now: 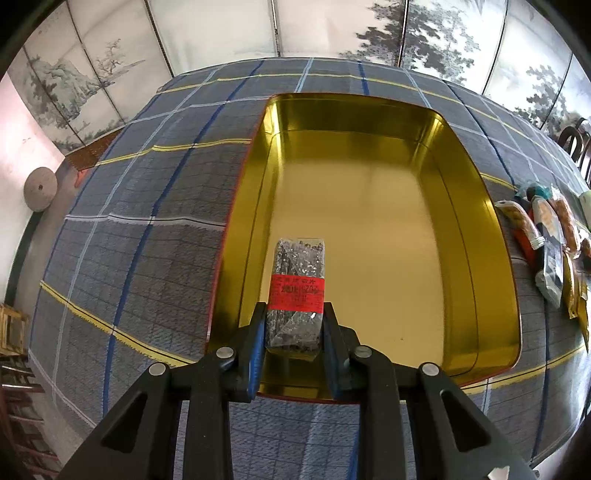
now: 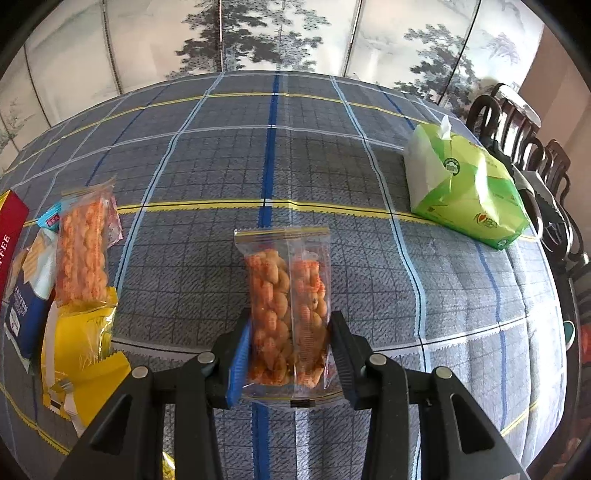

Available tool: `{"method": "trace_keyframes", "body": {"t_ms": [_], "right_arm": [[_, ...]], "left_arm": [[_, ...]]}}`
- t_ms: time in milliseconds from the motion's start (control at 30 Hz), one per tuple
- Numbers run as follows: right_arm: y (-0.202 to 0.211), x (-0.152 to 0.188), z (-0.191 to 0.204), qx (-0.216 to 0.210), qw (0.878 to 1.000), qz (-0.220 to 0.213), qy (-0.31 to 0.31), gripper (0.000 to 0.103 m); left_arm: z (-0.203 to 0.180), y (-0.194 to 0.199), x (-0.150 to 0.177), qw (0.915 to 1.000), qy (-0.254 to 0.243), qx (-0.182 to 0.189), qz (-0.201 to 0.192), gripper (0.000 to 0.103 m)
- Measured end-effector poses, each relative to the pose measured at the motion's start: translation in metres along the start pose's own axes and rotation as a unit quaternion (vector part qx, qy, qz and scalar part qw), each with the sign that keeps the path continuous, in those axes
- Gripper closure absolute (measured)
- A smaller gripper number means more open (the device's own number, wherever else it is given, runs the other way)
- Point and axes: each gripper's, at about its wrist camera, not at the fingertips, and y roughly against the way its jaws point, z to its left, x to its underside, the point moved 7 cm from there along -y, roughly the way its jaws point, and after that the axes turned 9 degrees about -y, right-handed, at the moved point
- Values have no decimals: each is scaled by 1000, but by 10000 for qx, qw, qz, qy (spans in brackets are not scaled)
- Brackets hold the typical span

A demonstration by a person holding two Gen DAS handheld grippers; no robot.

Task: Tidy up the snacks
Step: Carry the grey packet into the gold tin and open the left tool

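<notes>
A gold tin box [image 1: 480, 206] lies open on the plaid tablecloth in the left wrist view. My left gripper [image 1: 294, 314] is shut on a dark snack packet with a red label [image 1: 297, 291], held over the tin's near left corner. In the right wrist view my right gripper [image 2: 289, 325] is shut on a clear packet of orange twisted snacks [image 2: 288, 306], just above the cloth. More snack packets [image 2: 79, 254] lie in a pile at the left of that view; the same pile of snack packets [image 1: 546, 240] shows right of the tin.
A green tissue pack [image 2: 465, 188] sits at the far right of the table. Dark wooden chairs [image 2: 532, 155] stand past the table's right edge. A painted folding screen [image 1: 221, 33] runs behind the table. A red box edge [image 2: 11, 236] shows at far left.
</notes>
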Motion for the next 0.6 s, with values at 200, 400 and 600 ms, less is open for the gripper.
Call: {"method": "trace_keyframes", "body": {"t_ms": [200, 400, 600], "right_arm": [[3, 5, 1, 142, 9998, -61, -151, 62], [6, 9, 0, 190, 9991, -114, -371, 63], [23, 9, -5, 245, 9974, -329, -593, 63]], "left_arm": [[4, 0, 0, 9999, -78, -81, -22, 79], [2, 0, 0, 9998, -156, -112, -47, 77], [5, 3, -3, 9998, -130, -71, -165, 73]]}}
